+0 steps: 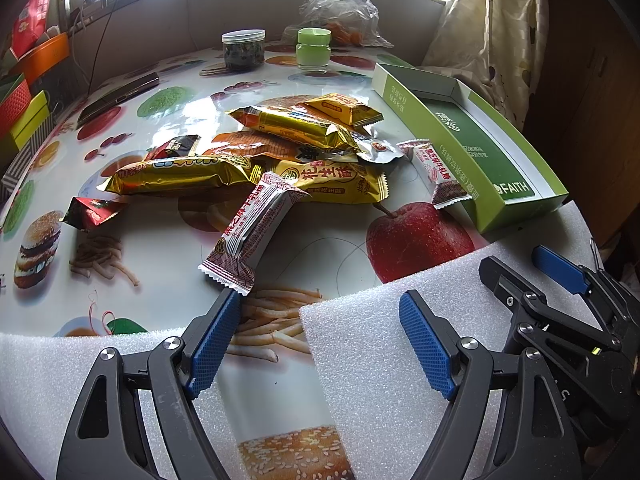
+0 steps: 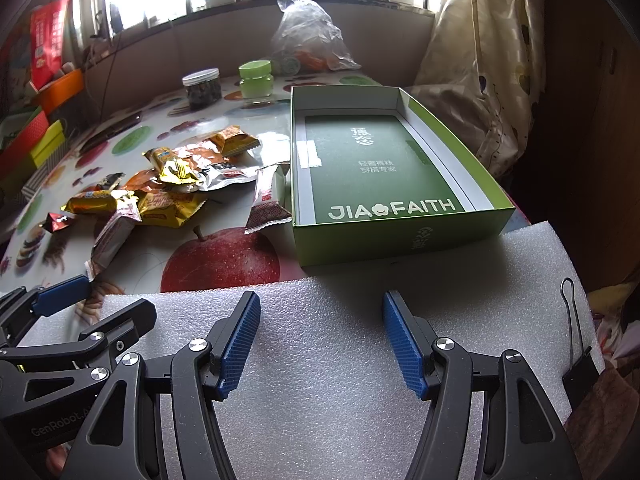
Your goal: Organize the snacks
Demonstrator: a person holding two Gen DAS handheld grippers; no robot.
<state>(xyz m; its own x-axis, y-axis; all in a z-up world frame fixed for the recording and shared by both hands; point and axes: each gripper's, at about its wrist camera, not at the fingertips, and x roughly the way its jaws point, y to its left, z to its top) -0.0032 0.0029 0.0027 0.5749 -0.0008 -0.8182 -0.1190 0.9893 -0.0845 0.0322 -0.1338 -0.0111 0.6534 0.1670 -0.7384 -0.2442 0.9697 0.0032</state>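
Snacks (image 1: 256, 152) lie in a loose pile on the table (image 1: 160, 240), just left of the empty green box (image 2: 384, 168). Both the left gripper (image 1: 320, 308) and right gripper (image 2: 320, 304) hang released, holding nothing. Sorting seems not yet begun; next, the left gripper should close on the nearest white bar (image 1: 252, 232).

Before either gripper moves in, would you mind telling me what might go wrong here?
The snack packets lie overlapped, so pinching one may drag its neighbours. The red-and-white bar lies just beyond the open left gripper and could be nudged away. Another bar leans against the empty green box, awkward to grasp.
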